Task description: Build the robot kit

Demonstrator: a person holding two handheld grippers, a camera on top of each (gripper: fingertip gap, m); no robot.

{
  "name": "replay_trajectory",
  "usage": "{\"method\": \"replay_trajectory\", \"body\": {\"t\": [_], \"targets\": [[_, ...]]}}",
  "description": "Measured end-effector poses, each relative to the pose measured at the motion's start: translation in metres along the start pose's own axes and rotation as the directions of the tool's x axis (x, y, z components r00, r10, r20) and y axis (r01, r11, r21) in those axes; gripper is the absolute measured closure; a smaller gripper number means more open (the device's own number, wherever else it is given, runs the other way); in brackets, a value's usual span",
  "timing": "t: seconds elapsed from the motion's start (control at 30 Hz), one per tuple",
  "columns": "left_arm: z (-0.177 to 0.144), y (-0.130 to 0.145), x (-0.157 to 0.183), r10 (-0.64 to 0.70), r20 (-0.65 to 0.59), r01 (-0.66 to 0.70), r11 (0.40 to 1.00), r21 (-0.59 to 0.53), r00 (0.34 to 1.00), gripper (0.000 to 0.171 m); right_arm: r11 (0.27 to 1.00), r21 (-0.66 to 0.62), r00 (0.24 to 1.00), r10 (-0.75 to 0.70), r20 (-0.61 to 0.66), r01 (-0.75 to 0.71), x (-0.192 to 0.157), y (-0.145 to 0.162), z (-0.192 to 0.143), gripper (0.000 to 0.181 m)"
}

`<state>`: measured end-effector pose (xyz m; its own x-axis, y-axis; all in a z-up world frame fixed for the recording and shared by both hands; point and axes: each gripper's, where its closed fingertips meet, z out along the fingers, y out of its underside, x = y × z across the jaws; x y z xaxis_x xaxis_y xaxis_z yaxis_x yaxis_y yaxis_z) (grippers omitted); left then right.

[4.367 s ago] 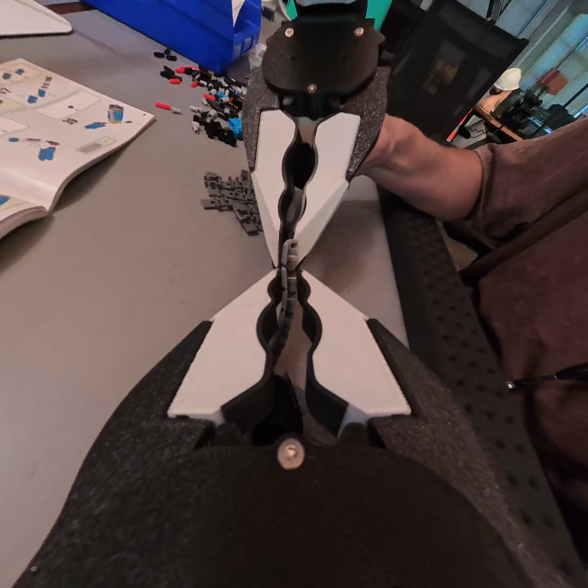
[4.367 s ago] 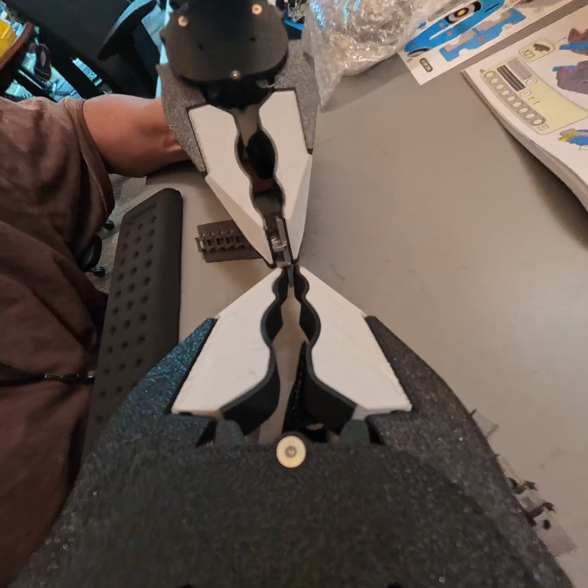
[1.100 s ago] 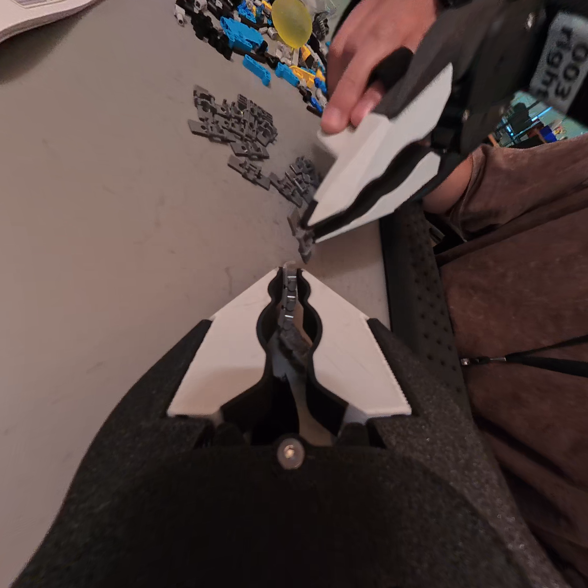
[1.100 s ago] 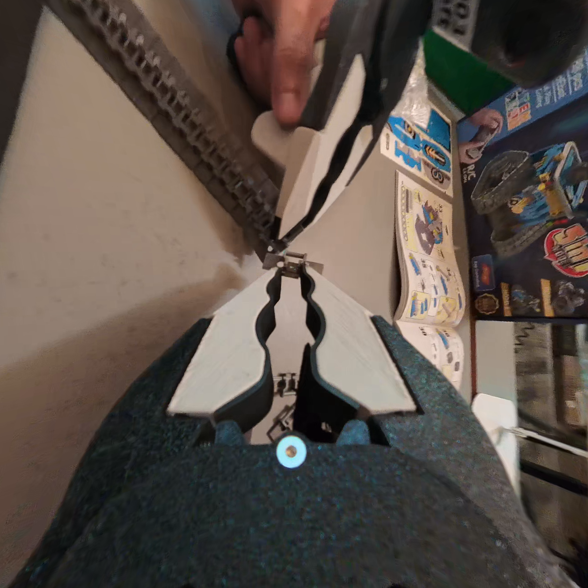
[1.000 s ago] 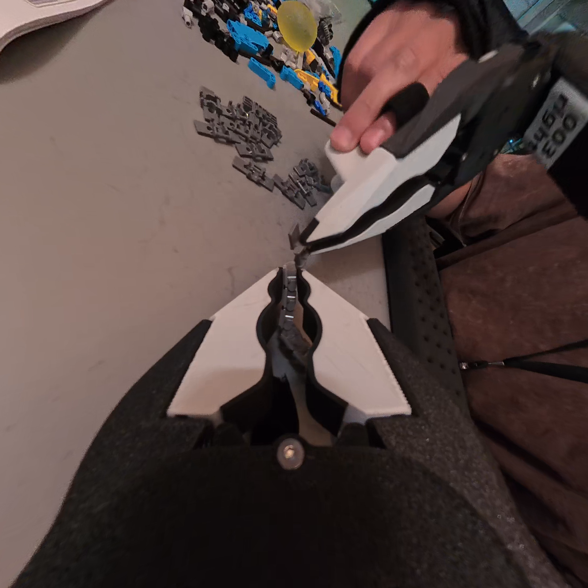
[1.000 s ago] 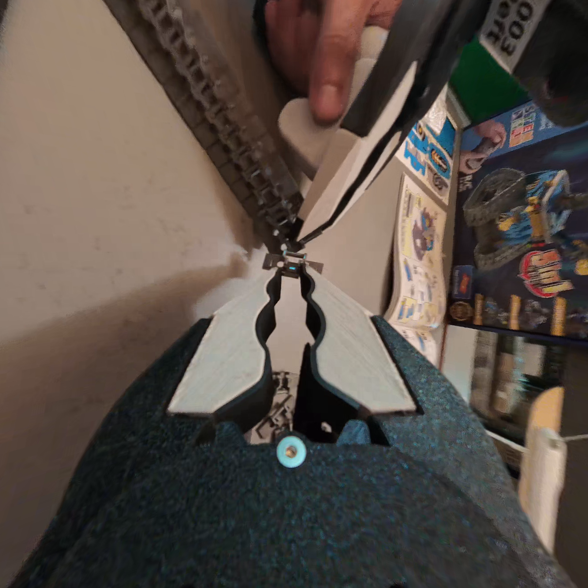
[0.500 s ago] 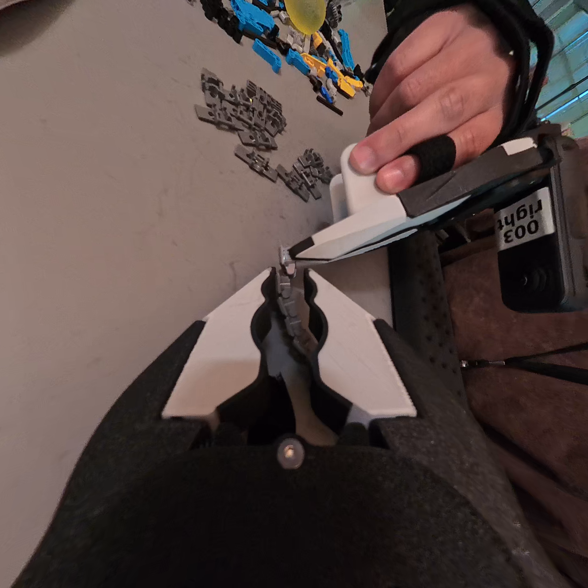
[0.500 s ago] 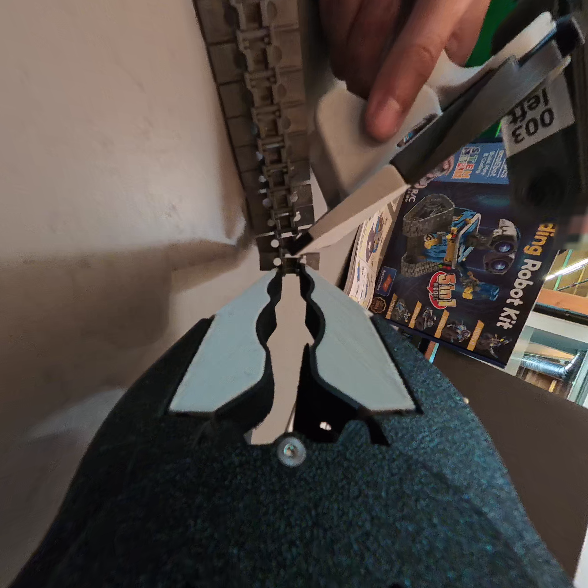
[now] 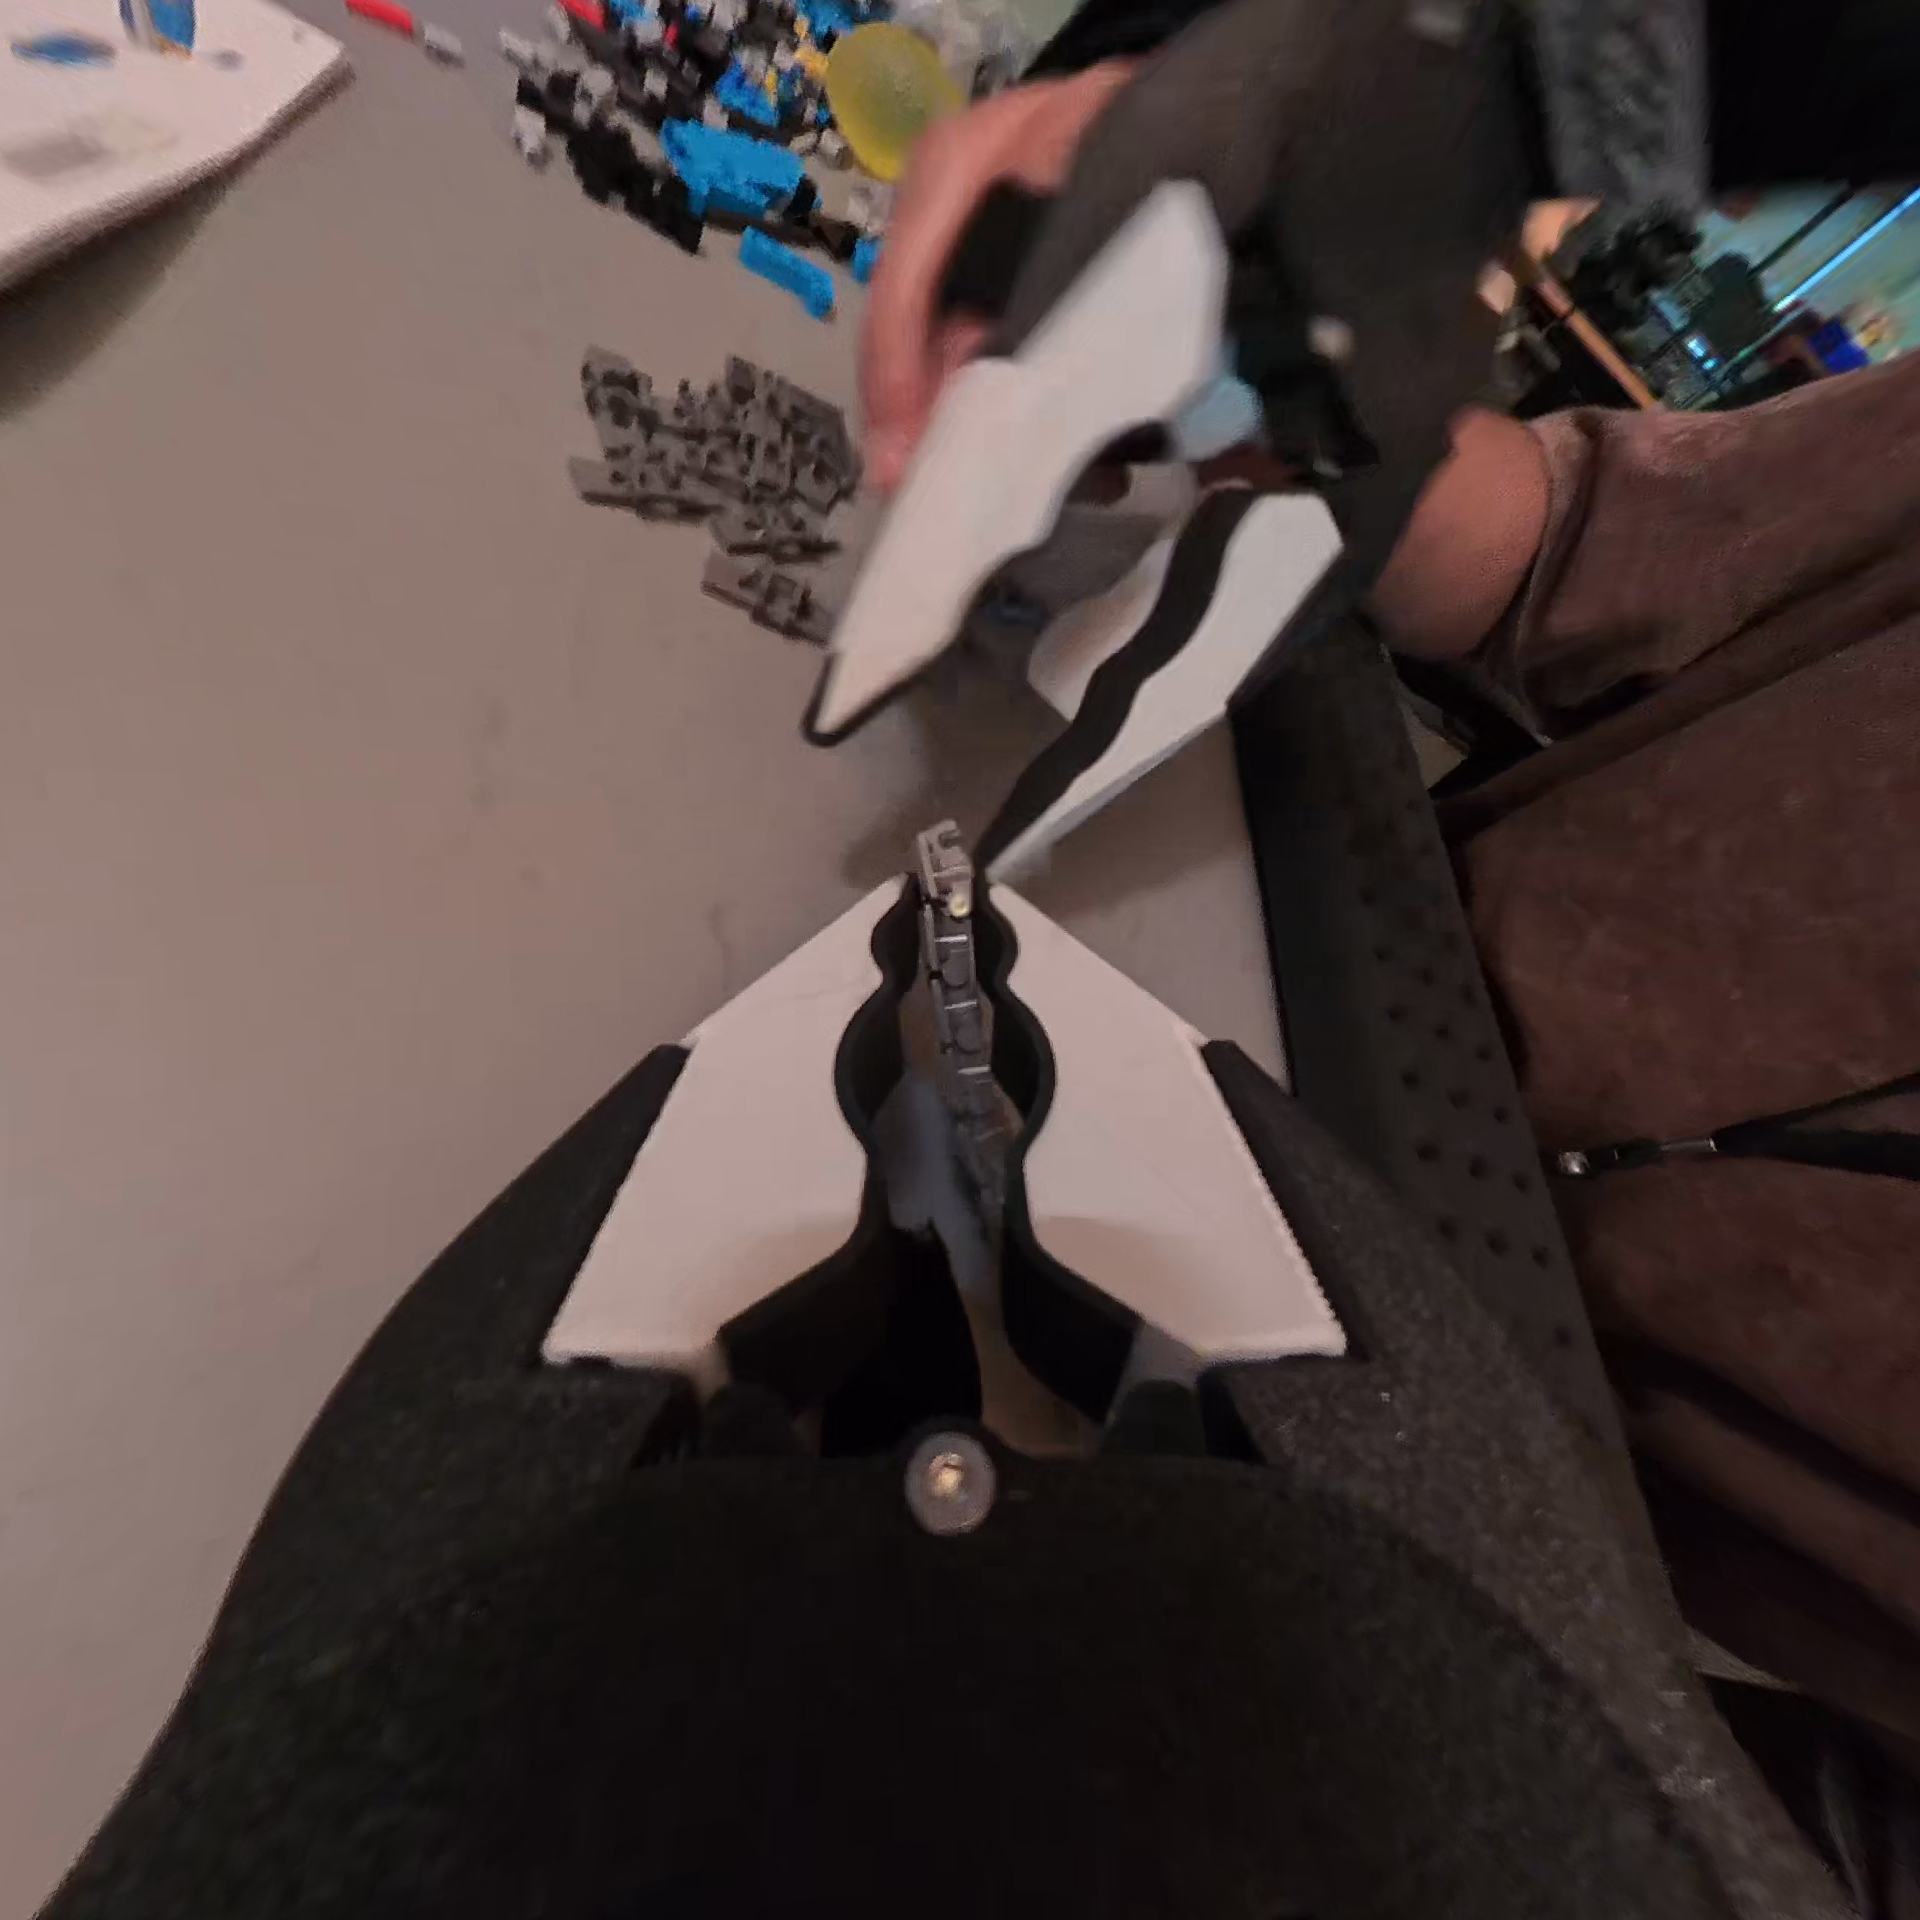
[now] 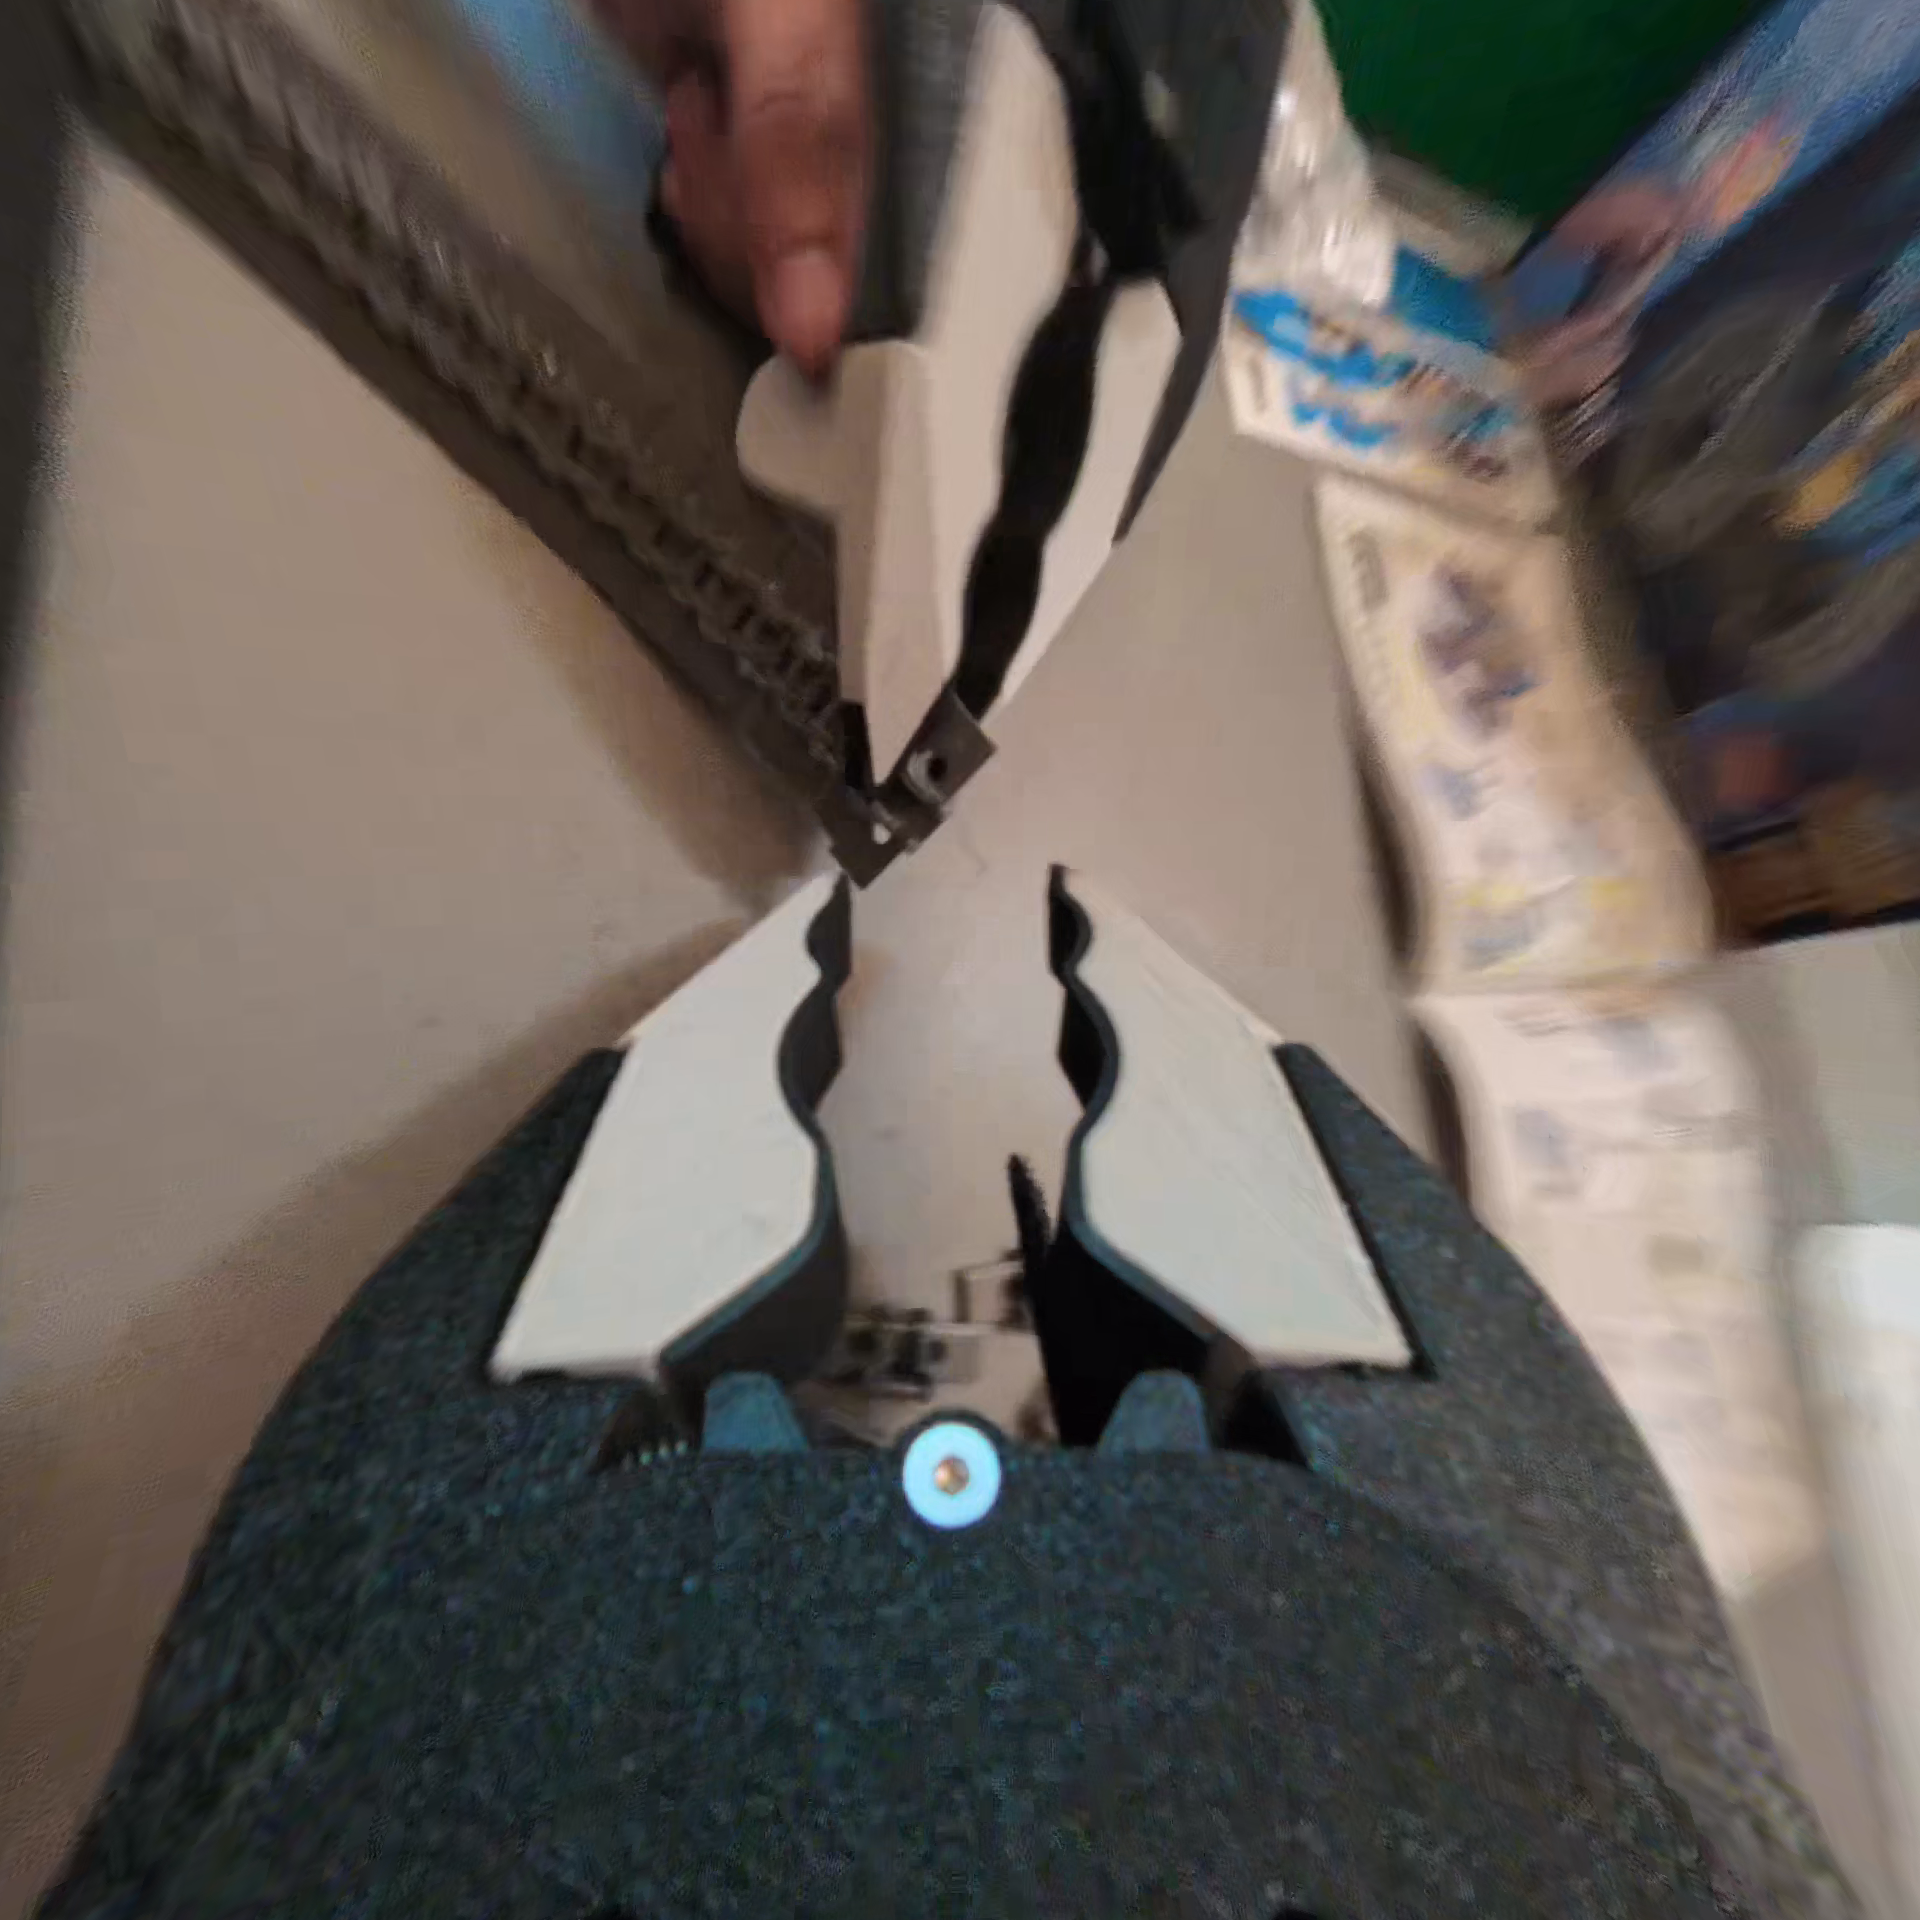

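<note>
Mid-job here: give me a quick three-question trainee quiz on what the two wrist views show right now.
1. True or false: the right gripper is open.
2. What does the left gripper hold between its fingers? A) grey link track B) blue brick C) booklet
3. Fill in: loose grey links lie on the ____.

Key: 1 true. 2 A, the grey link track. 3 table.

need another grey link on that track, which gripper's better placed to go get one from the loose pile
Right, probably. The right gripper is open and empty, while the left gripper is shut on the grey track chain. The loose grey links lie on the table near the right one.
</note>
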<state>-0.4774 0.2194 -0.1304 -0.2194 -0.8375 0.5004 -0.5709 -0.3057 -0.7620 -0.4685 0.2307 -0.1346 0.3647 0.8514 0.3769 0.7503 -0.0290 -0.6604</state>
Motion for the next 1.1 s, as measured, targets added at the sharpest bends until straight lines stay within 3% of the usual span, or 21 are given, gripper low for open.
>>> {"method": "replay_trajectory", "body": {"t": [0.03, 0.1, 0.17, 0.2, 0.3, 0.5, 0.7, 1.1], "targets": [[-0.002, -0.005, 0.003, 0.023, -0.010, -0.023, 0.999, 0.028, 1.000, 0.163, 0.985, 0.021, 0.978, 0.168, 0.124, -0.172, -0.004, 0.001, 0.000, 0.132], [-0.005, -0.013, 0.008, 0.050, -0.022, -0.048, 0.996, 0.078, 0.999, 0.163, 0.896, 0.006, 0.820, 0.404, 0.407, -0.444, -0.018, -0.006, -0.003, 0.126], [-0.007, -0.016, 0.010, 0.053, -0.034, -0.049, 0.994, 0.101, 0.998, 0.163, 0.788, 0.023, 0.653, 0.492, 0.576, -0.615, -0.018, -0.024, -0.009, 0.137], [-0.007, -0.016, 0.010, 0.052, -0.039, -0.048, 0.993, 0.105, 0.998, 0.163, 0.763, 0.049, 0.633, 0.497, 0.594, -0.645, -0.014, -0.028, -0.010, 0.143], [-0.008, -0.018, 0.011, 0.059, -0.044, -0.054, 0.992, 0.117, 0.997, 0.163, 0.788, 0.044, 0.669, 0.490, 0.559, -0.614, -0.013, -0.020, 0.000, 0.151], [-0.010, -0.021, 0.018, 0.082, -0.075, -0.071, 0.987, 0.142, 0.994, 0.162, 0.790, 0.079, 0.670, 0.458, 0.584, -0.608, -0.017, -0.028, -0.003, 0.176], [-0.015, -0.018, 0.011, 0.032, -0.093, -0.020, 0.992, 0.122, 0.995, 0.153, 0.815, 0.043, 0.693, 0.463, 0.552, -0.579, -0.016, -0.023, -0.001, 0.178], [-0.017, -0.018, 0.011, -0.007, -0.120, 0.022, 0.992, 0.122, 0.993, 0.167, 0.833, 0.033, 0.722, 0.457, 0.519, -0.552, -0.017, -0.019, 0.001, 0.177]]}}
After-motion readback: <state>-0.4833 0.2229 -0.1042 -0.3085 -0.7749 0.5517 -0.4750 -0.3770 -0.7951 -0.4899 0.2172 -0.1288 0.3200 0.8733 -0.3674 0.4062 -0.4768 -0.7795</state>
